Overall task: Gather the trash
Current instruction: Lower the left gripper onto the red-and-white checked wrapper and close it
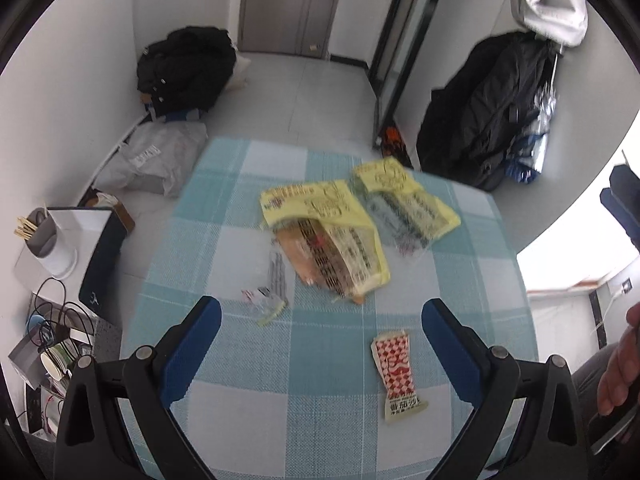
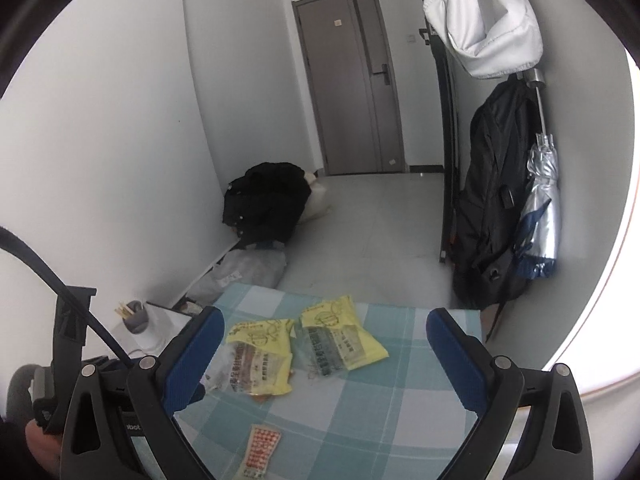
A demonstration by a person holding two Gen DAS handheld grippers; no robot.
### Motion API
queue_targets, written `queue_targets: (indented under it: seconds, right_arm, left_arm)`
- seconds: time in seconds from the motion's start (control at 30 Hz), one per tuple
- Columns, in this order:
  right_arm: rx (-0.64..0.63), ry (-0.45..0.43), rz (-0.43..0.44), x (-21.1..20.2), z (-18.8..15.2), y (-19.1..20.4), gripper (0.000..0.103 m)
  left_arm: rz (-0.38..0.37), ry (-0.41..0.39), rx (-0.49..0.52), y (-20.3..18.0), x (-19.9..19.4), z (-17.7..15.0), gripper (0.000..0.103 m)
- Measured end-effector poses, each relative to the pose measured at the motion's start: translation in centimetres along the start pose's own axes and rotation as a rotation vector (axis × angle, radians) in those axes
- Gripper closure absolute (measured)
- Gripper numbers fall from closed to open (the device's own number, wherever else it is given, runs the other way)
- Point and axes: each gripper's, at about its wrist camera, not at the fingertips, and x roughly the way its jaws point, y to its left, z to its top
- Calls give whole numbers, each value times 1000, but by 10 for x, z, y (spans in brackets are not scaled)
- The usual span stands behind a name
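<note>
Two yellow snack wrappers lie on the blue checked tablecloth (image 1: 328,368): one in the middle (image 1: 328,236) and one further right (image 1: 404,200). A small clear torn wrapper (image 1: 268,296) lies left of them. A red-and-white checked sauce packet (image 1: 396,376) lies nearest, between my left gripper's fingers. My left gripper (image 1: 322,316) is open and empty above the table. My right gripper (image 2: 322,326) is open and empty, higher up; below it lie both yellow wrappers (image 2: 260,356) (image 2: 340,336) and the sauce packet (image 2: 260,452).
A white stool with a grey cup of sticks (image 1: 40,232) stands left of the table. Cables and boxes (image 1: 48,344) sit at the lower left. Black bags lie on the floor (image 1: 184,68) and hang at the right (image 1: 488,108). A grey door (image 2: 352,80) is behind.
</note>
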Motion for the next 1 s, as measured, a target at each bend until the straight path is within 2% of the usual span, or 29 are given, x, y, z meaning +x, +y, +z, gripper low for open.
queue_targets:
  seconds: [0.23, 0.47, 0.53, 0.6, 0.73, 0.9, 1.0]
  right_arm:
    - [26, 16, -13, 6, 0, -14, 1]
    - [66, 22, -10, 6, 0, -24, 1]
    - [70, 19, -11, 4, 0, -25, 1]
    - [74, 20, -11, 3, 0, -27, 1]
    - [82, 26, -12, 1, -1, -30, 1]
    - [86, 24, -21, -2, -3, -34, 1]
    - [88, 23, -26, -5, -4, -36, 1]
  left_arm:
    - [-19, 121, 57, -14, 29, -18, 4]
    - [25, 188, 133, -27, 46, -30, 4]
    - [79, 196, 167, -32, 50, -35, 4]
    - [62, 188, 179, -35, 50, -37, 4]
    - [99, 202, 224, -43, 51, -45, 4]
    - [93, 190, 253, -50, 44, -53, 8]
    - [84, 193, 242, -50, 40, -54, 17]
